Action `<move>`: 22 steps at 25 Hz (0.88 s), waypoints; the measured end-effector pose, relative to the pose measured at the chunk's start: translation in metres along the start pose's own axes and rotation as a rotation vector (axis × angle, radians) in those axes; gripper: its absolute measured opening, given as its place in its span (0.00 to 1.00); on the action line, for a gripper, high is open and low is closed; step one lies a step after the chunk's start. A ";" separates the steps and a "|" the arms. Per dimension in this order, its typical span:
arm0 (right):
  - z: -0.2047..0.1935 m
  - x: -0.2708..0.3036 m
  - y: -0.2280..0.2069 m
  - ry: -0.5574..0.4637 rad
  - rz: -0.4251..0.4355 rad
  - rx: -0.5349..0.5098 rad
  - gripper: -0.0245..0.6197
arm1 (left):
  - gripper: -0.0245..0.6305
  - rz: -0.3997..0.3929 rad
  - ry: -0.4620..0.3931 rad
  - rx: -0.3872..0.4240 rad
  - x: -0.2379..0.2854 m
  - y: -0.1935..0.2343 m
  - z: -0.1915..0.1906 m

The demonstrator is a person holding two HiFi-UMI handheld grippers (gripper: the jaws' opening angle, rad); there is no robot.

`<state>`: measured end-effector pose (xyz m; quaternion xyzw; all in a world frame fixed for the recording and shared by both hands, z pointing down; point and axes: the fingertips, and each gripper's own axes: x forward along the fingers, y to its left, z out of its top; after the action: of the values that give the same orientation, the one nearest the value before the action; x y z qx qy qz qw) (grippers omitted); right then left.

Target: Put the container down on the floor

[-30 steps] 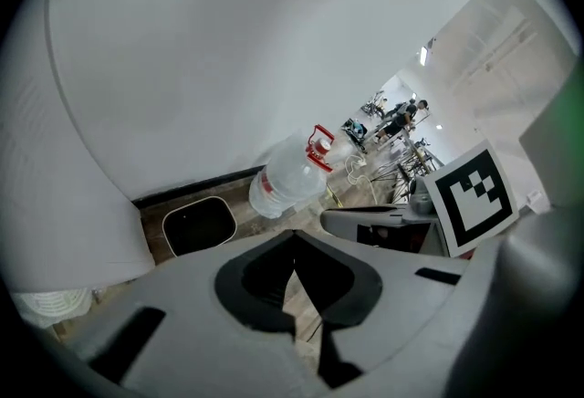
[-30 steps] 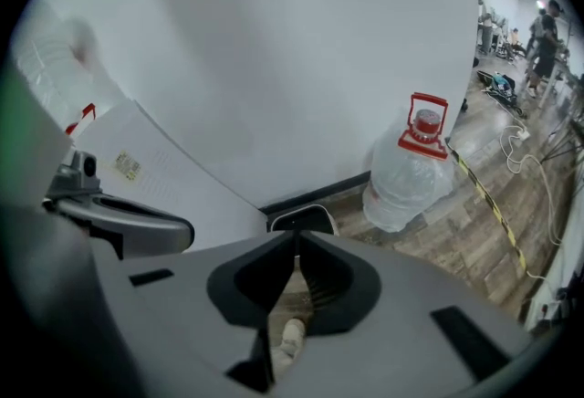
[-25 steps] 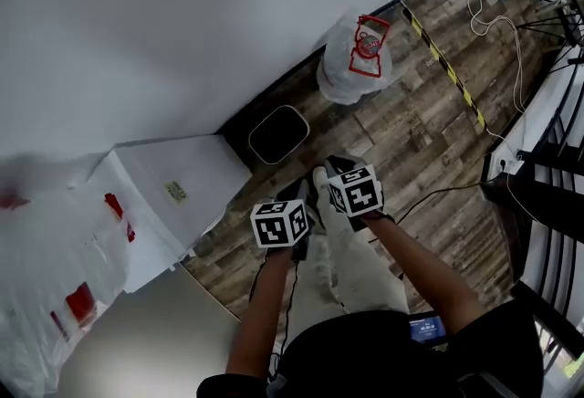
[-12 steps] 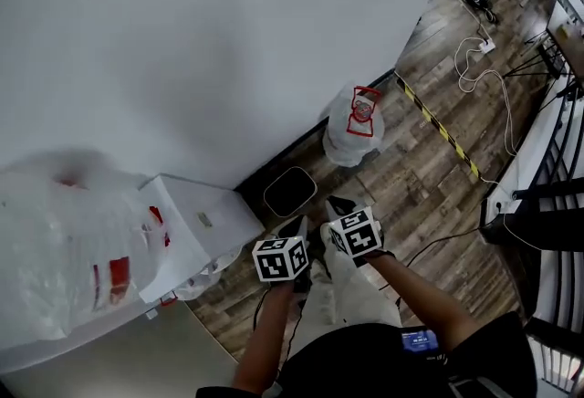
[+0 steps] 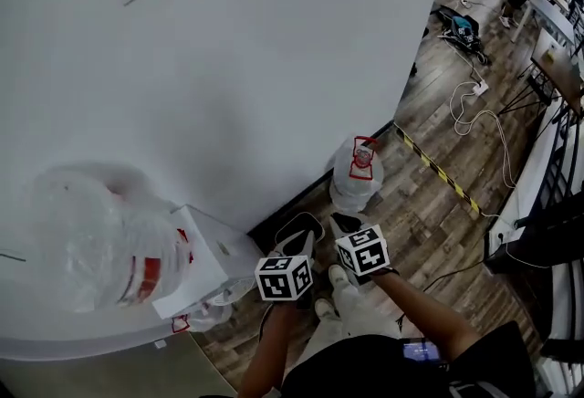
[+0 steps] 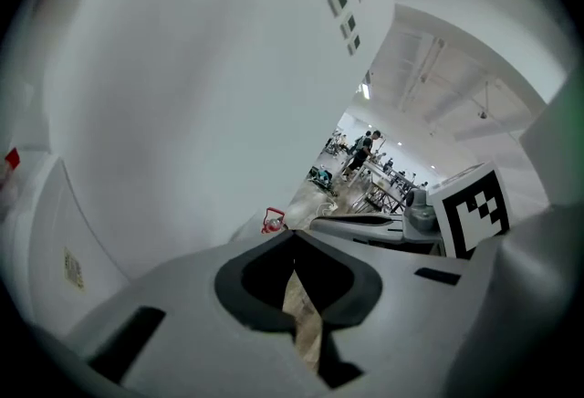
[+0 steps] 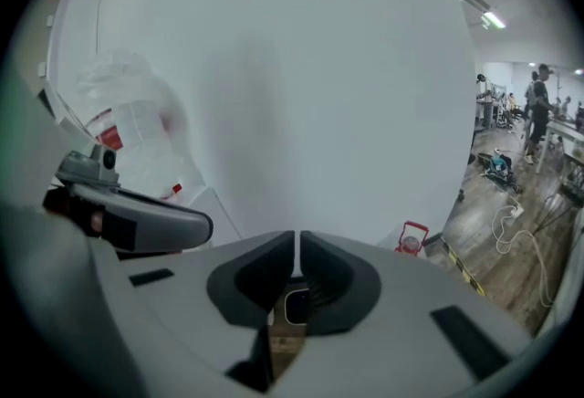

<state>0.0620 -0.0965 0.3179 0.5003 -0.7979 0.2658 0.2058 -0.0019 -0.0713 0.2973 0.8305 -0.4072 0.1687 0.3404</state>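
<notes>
Left gripper (image 6: 294,246) and right gripper (image 7: 297,246): jaws together, nothing between them. Container (image 5: 294,225), dark, rounded-rectangular and open-topped, stands on the wood-plank floor (image 5: 429,204) below, just ahead of both jaws.

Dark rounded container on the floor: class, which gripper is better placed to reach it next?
Right, probably. The right gripper, jaws shut, sees the dark rounded container straight ahead through its jaw gap; the left gripper, also shut, sees only wooden floor.
</notes>
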 end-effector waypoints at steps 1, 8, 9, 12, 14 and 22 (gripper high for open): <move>0.010 -0.006 0.002 -0.024 0.002 0.003 0.10 | 0.06 -0.006 -0.015 0.010 -0.006 -0.005 0.006; 0.071 -0.047 0.027 -0.186 0.022 0.000 0.10 | 0.06 -0.016 -0.133 0.091 -0.048 -0.025 0.052; 0.078 -0.051 0.032 -0.203 0.028 -0.001 0.10 | 0.06 -0.017 -0.151 0.099 -0.054 -0.027 0.058; 0.093 -0.066 0.047 -0.252 0.041 -0.005 0.10 | 0.06 -0.023 -0.199 0.120 -0.076 -0.033 0.070; 0.100 -0.078 0.056 -0.285 0.039 -0.017 0.10 | 0.06 -0.022 -0.226 0.130 -0.091 -0.036 0.075; 0.129 -0.126 0.080 -0.420 0.020 -0.101 0.09 | 0.06 -0.001 -0.322 0.173 -0.134 -0.048 0.087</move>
<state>0.0337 -0.0618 0.1256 0.5257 -0.8405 0.1177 0.0572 -0.0456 -0.0360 0.1399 0.8733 -0.4398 0.0677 0.1982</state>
